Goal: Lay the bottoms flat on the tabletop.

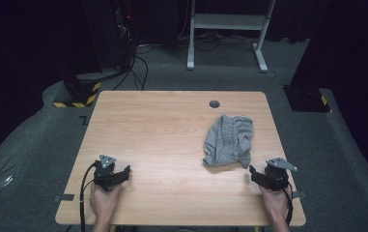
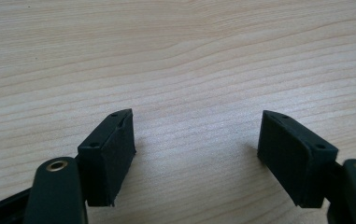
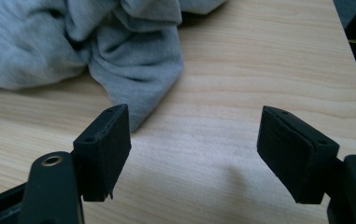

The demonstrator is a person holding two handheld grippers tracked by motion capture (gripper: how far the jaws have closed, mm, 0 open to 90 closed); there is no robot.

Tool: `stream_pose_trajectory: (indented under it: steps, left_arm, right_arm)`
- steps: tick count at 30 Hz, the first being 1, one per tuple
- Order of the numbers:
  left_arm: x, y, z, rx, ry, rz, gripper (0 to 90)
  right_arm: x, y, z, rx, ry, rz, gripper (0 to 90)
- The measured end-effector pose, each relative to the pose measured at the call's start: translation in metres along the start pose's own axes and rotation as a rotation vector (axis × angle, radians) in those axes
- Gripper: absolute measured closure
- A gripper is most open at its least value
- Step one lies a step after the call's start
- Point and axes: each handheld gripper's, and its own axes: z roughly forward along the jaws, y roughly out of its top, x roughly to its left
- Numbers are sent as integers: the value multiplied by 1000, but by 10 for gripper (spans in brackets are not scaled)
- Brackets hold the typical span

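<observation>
Grey cloth (image 3: 96,42) lies just beyond right claw (image 3: 194,154).

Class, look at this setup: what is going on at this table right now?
A person sits at a wooden table with a two-jaw gripper in each hand. The right gripper is open and points at the near corner of a crumpled grey garment, close to it but not gripping it. The left gripper is open too, over bare wood, well away from the garment. Nothing is held yet.

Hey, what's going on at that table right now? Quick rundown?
Left gripper open over bare table. Right gripper open, just short of the crumpled grey cloth, not touching. Nothing in the way.
</observation>
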Motion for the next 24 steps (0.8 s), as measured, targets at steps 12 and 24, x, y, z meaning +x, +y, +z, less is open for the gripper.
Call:
stream_pose_trajectory:
  steps: [12, 24]
  left_arm:
    - [0, 0, 0, 0, -1, 1, 273]
    - [0, 0, 0, 1, -1, 2, 273]
  right_arm:
    - [11, 27, -3, -49, 60, -49, 256]
    - [27, 57, 2, -67, 93, -115, 253]
